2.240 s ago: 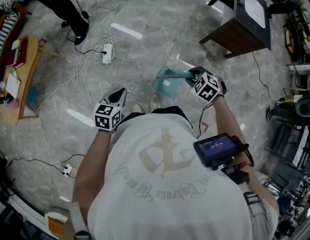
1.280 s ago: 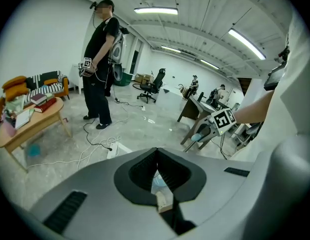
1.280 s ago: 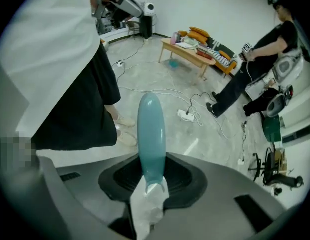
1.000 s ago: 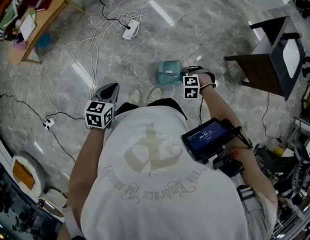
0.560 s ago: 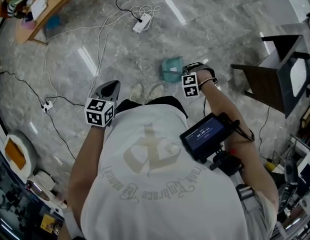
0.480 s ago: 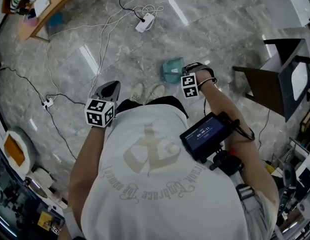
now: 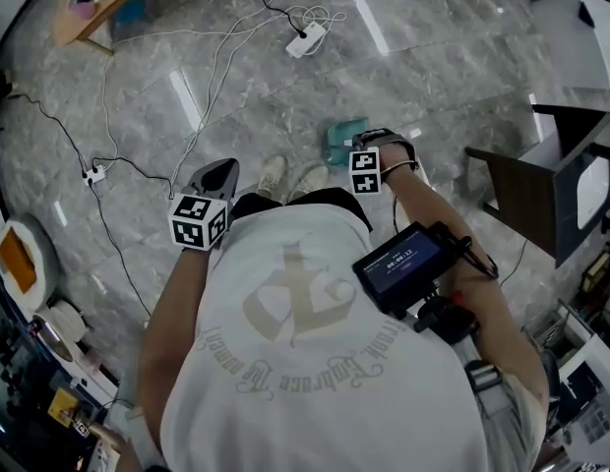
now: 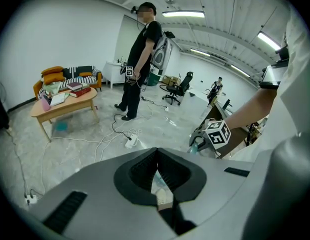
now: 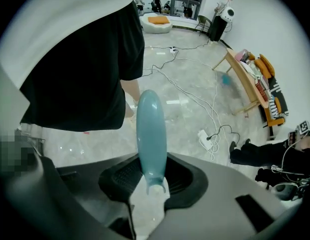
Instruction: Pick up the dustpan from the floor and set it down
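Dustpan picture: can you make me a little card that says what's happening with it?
Dustpan: teal, low beside the person's shoes
Right tongs: shut on the handle, pointing down
Left tongs: shut, holding nothing
Floor: grey marble, white power strip
Set down yet: cannot tell

The grey marble floor (image 7: 433, 77) reflects the ceiling strip lights (image 8: 183, 14) (glossy enough to mirror them). A white power strip (image 7: 307, 39) lies on it. A low wooden coffee table (image 8: 62, 106) stands before an orange sofa (image 8: 55, 71) against white walls (image 8: 60, 39). A dark side table (image 7: 517, 190) stands well apart.
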